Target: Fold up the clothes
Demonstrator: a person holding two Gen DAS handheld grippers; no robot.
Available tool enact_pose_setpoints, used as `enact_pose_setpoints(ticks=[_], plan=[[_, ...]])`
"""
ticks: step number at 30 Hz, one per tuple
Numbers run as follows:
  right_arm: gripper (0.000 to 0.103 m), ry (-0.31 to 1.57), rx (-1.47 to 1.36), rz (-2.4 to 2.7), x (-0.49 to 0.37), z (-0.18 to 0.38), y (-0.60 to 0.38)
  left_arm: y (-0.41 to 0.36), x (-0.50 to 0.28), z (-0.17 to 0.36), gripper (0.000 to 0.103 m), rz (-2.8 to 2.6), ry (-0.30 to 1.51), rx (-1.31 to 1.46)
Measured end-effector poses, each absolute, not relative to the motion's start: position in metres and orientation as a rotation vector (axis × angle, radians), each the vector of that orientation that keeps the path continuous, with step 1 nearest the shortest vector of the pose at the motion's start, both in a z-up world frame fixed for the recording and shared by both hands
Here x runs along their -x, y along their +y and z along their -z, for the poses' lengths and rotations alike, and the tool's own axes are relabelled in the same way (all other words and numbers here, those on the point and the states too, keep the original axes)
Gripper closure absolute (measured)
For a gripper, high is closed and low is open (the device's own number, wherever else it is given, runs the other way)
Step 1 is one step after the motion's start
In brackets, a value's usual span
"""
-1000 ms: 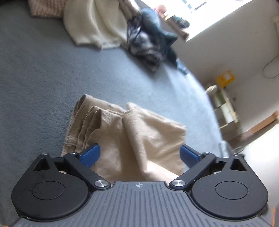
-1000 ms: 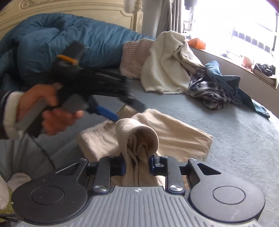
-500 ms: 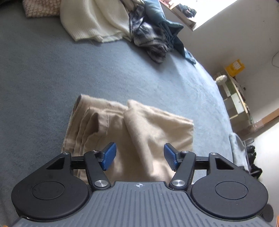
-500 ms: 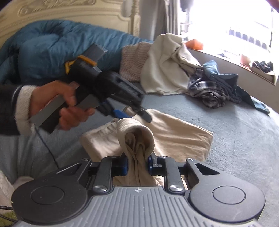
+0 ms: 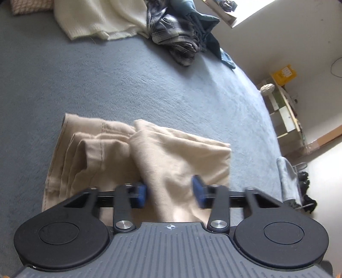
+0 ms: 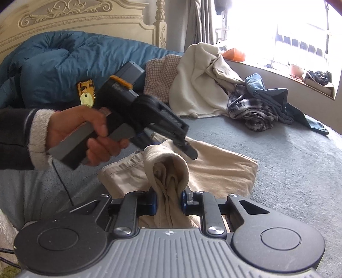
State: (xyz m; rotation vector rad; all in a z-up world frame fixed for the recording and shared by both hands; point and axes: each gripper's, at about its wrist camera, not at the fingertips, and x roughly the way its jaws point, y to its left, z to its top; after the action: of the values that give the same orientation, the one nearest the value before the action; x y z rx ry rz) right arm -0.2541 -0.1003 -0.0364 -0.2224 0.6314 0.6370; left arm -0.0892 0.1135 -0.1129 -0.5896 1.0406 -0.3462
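Observation:
Beige trousers (image 5: 175, 154) lie partly folded on the grey-blue bed cover (image 5: 128, 74). My left gripper (image 5: 169, 192) is open just above them, and a raised ridge of the cloth runs between its blue pads (image 5: 141, 193). In the right wrist view a hand (image 6: 85, 128) holds the left gripper (image 6: 173, 145), tilted down over the trousers (image 6: 218, 171). My right gripper (image 6: 168, 202) is shut on a bunched fold of the trousers that is lifted off the bed.
A cream sweater (image 5: 96, 19) and a plaid shirt (image 5: 177, 42) are heaped at the far side of the bed. A blue duvet (image 6: 64, 64) lies against the carved headboard (image 6: 85, 15). A shelf unit (image 5: 286, 115) stands beyond the bed's right edge.
The left gripper's pads have narrowed from wide open and it has come down closer over the trousers. The right gripper has kept its hold on the lifted fold.

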Motion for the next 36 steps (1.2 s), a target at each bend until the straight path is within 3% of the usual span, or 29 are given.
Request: enact_pose_setpoints(ticks=[2, 7, 15, 36], plan=[[0.081, 0.634, 0.226, -0.642, 0.255, 0.037, -0.099, 0.113, 0.087, 0.114, 0.09, 0.347, 1.035, 0.589], [0.082, 0.633, 0.235, -0.651, 0.257, 0.038, -0.095, 0.113, 0.091, 0.106, 0.097, 0.356, 0.983, 0.599], [0.082, 0.606, 0.239, -0.699, 0.262, 0.034, -0.083, 0.124, 0.098, 0.081, 0.098, 0.394, 0.884, 0.601], [0.082, 0.627, 0.308, -0.822, 0.259, 0.048, -0.036, 0.172, 0.093, 0.093, 0.098, 0.441, 0.94, 0.522]])
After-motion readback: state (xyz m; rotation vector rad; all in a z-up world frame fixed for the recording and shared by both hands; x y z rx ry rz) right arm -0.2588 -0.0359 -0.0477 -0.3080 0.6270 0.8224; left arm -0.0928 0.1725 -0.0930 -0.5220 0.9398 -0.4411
